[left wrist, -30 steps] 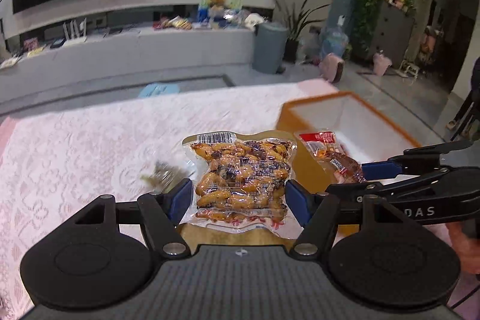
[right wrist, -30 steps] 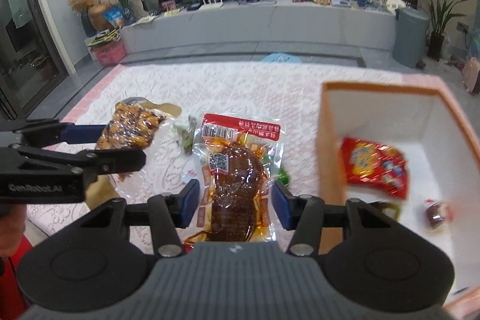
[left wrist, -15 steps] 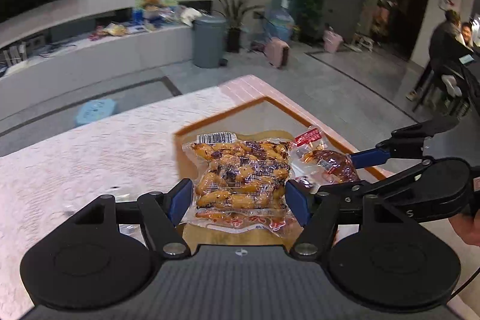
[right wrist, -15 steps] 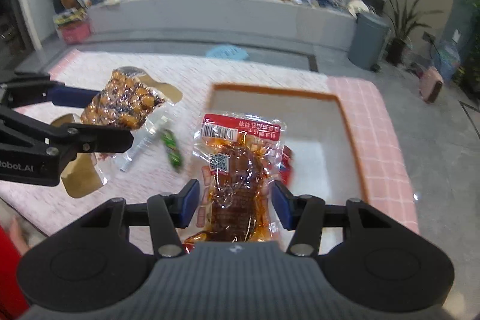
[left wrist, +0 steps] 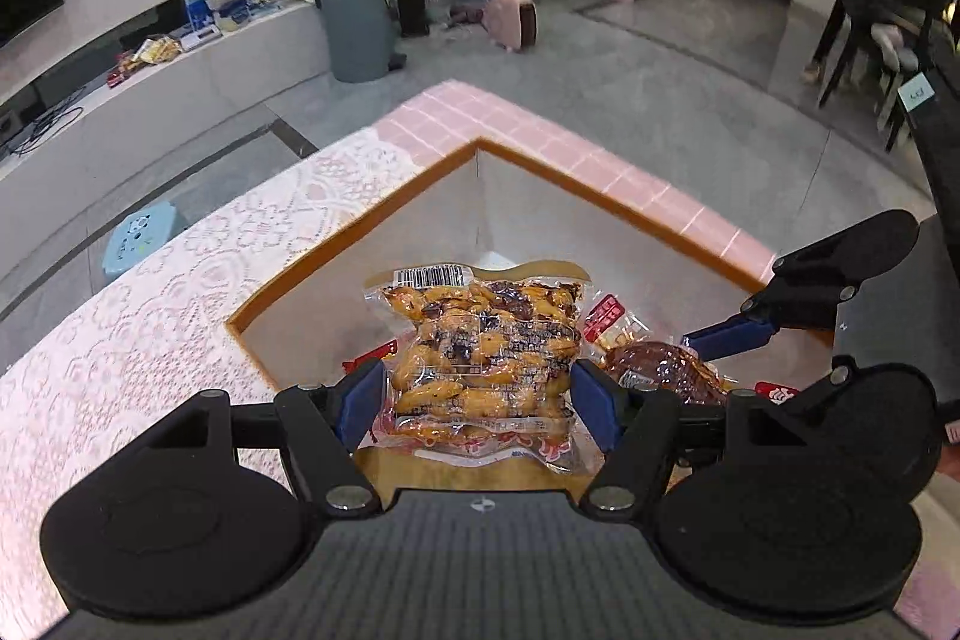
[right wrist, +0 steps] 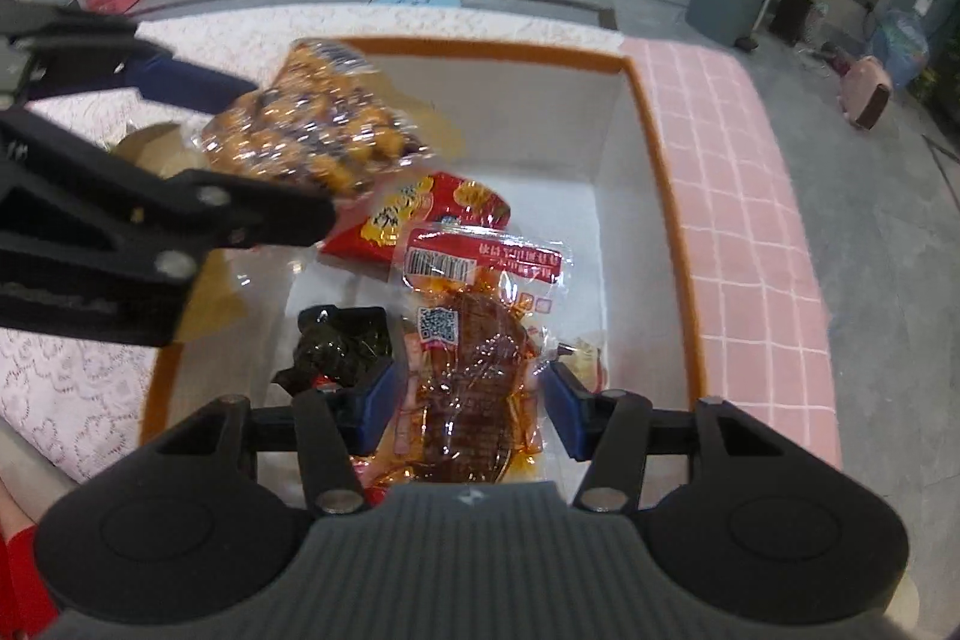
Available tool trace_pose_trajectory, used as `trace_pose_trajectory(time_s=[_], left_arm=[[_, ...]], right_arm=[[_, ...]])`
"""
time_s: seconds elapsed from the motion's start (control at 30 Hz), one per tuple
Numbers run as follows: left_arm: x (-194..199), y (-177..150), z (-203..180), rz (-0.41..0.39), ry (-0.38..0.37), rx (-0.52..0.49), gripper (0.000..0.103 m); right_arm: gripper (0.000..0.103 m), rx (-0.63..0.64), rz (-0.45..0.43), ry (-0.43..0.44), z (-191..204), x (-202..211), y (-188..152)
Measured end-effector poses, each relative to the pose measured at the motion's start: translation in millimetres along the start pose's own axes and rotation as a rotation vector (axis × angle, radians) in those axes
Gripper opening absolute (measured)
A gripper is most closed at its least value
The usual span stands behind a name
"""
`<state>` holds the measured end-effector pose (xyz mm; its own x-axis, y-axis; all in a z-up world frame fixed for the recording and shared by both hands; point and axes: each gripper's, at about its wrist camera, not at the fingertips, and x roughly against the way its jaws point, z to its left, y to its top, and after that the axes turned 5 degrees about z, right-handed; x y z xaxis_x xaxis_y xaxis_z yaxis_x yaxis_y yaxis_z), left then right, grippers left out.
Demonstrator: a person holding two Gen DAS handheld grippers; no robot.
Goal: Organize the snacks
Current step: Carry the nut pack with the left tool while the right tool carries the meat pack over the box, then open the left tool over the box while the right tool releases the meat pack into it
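I have a packet in each hand and both hang over the open box, so what matters now is what lies straight below each one. My left gripper is clenched on the pouch of glazed yellow pieces, its jaws pressing the two side edges, the long axis running away from me with the barcode end farthest out. My right gripper grasps the brown meat packet the same way, red label end pointing forward. In the right wrist view the meat packet sits over the middle of the box floor, above a red snack bag and a dark crumpled wrapper already inside. The yellow pouch hangs nearer the box's left wall, toward the lace-covered bench, and partly over that red bag. I judge the right hand better placed to let go first: its load falls well inside the walls. The two packets hang close beside each other, so letting go one at a time looks safer.
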<state>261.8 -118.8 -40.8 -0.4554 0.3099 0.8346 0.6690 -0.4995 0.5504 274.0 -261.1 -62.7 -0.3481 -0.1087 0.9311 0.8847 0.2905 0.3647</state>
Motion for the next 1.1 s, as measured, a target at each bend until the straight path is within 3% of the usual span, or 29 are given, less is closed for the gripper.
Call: trace_pose_trajectory(time_s=[0.43,0.63,0.87,1.0,1.1], left_arm=[[-53,10,1,0.11,0.056,-0.071,0.078],[-68,8,3,0.171,0.066,-0.045,0.079],[-66,5,2,0.166,0.056,-0.028,0.079],[-53,7,0,0.129,0.063,-0.038,0.079],[-39,8,-1,0.098,0.064,-0.043,0.079]], right_arm=[[0.054,0.059,0.076,0.029,-10,-51,21],[0.057,0.076,0.113,0.023,-9,-64,26],[0.06,0.088,0.137,0.005,-3,-65,31],[0.071,0.078,0.153,0.001,-1,-62,33],[0.074,0.079,0.16,-0.017,2,-54,32]])
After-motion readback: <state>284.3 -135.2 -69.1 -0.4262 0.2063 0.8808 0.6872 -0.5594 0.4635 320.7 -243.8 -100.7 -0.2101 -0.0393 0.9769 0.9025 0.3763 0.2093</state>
